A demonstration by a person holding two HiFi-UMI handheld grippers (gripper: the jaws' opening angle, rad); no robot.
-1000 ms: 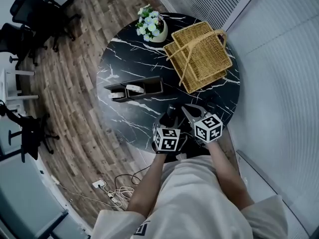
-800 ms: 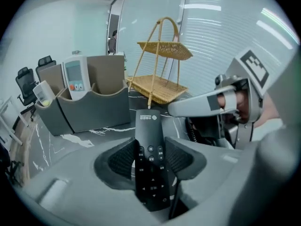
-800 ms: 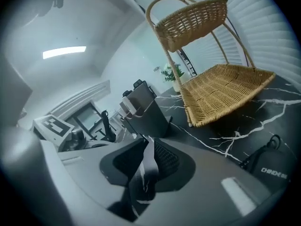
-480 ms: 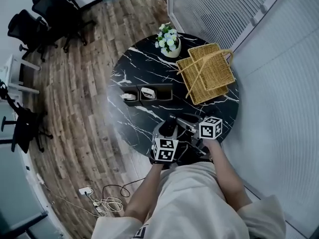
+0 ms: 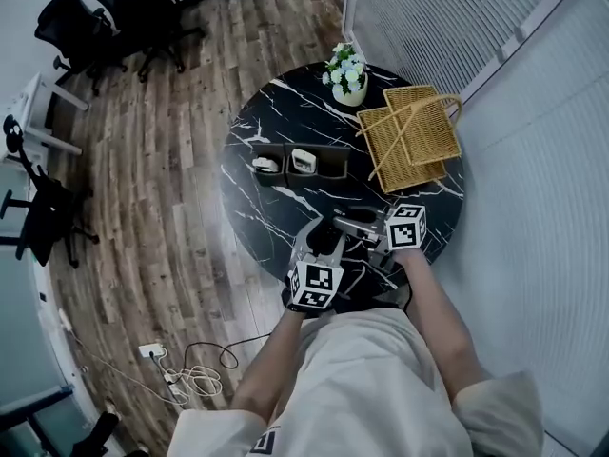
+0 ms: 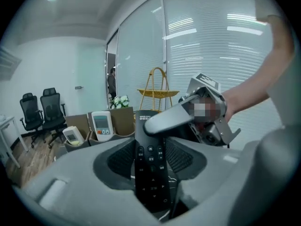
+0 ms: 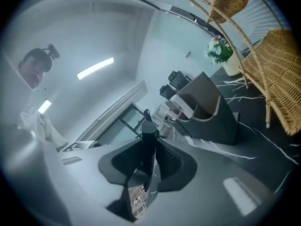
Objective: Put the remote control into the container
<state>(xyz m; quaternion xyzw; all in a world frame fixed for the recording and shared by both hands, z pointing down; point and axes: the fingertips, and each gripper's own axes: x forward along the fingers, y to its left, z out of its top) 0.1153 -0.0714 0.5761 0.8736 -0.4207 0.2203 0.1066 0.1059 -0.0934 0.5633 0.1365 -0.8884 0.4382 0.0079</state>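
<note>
Black plastic, buttons facing my camera: the remote control (image 6: 149, 173) stood right between the jaws of my left gripper (image 6: 150, 147), lengthwise along them. Those jaws were spread wide, with a pad pressed to each long edge. Firm hold, clear of the tabletop! Its far end stuck out past my fingertips, toward the container.

My right gripper (image 7: 146, 150) was on it from the side. Its jaws had just been closing, and the remote control sat between them edge-on, a thin dark slab filling the narrow gap, pads against its faces. In the left gripper view, one grey finger (image 6: 174, 117) of the right gripper lay over the top of that far end. So both were on it at once, left by the edges, right by the far end.

In the head view, all of that hung over the near edge of the round black marble table (image 5: 285, 112), close to my body. The dark three-compartment container (image 5: 335, 172) stood further in, well apart from the remote control. It held a white remote control (image 5: 265, 165) in its left compartment and another (image 5: 303, 160) in the middle one. Beyond it sat a wicker basket (image 5: 414, 136) and a pot of flowers (image 5: 346, 72).
</note>
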